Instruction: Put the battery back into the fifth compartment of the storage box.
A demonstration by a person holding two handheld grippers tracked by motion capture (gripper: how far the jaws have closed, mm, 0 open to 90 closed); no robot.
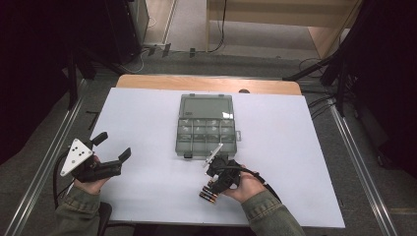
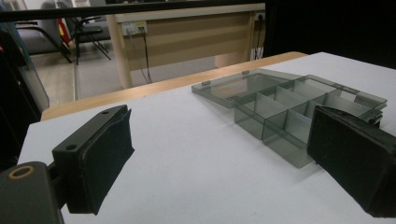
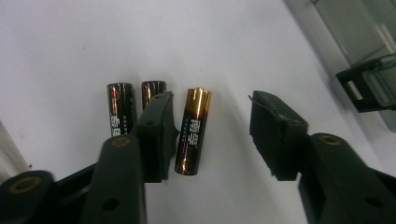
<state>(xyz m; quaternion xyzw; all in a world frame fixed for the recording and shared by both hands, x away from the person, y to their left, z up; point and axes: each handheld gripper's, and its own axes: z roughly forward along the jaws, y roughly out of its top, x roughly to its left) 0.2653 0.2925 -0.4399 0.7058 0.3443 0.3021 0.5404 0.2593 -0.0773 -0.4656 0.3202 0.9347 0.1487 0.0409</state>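
Observation:
Three AA batteries [image 1: 208, 195] lie side by side on the white table near its front edge. In the right gripper view one black-and-gold battery [image 3: 193, 135] lies between the jaws of my right gripper [image 3: 211, 107]. The left jaw is close beside it and a gap remains at the right jaw, so the gripper is open. Two more batteries [image 3: 120, 109] lie left of that jaw. In the high view my right gripper [image 1: 210, 187] points down over them. My left gripper [image 1: 114, 146] hovers at the left, open and empty, with its pads [image 2: 105, 154] wide apart.
A smoky clear compartment box [image 1: 206, 132] sits open at the table's middle, its lid [image 1: 205, 104] laid back and its cells [image 2: 285, 116] empty. Its front latch [image 3: 359, 88] is near my right gripper. The white table sheet [image 1: 295, 147] extends to both sides.

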